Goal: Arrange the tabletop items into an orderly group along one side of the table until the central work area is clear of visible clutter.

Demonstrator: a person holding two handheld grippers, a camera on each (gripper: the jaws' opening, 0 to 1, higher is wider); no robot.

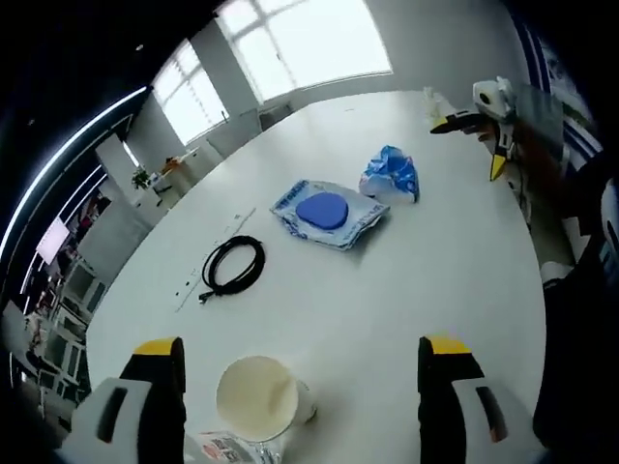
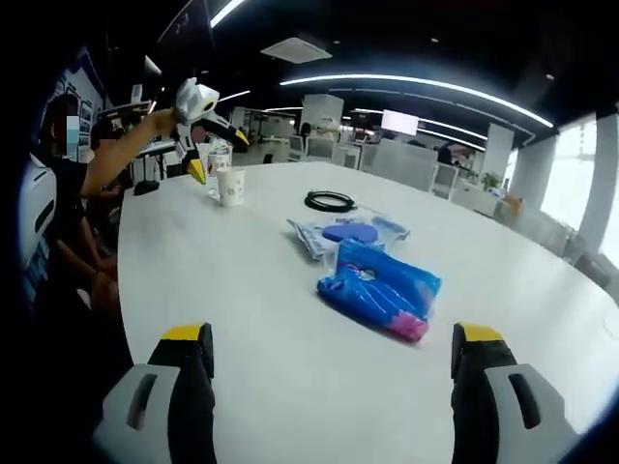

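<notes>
Above the white table [image 1: 426, 280], both grippers' jaws gape wide and empty, the left gripper [image 1: 302, 362] over a paper cup [image 1: 259, 396].

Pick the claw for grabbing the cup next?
Left, likely. The left claw is open with the cup sitting right between its jaws. The right claw faces the blue bag, and the cup sits far across the table from it.

both views face each other across the white table [image 1: 406, 290], sharing its central items.
</notes>
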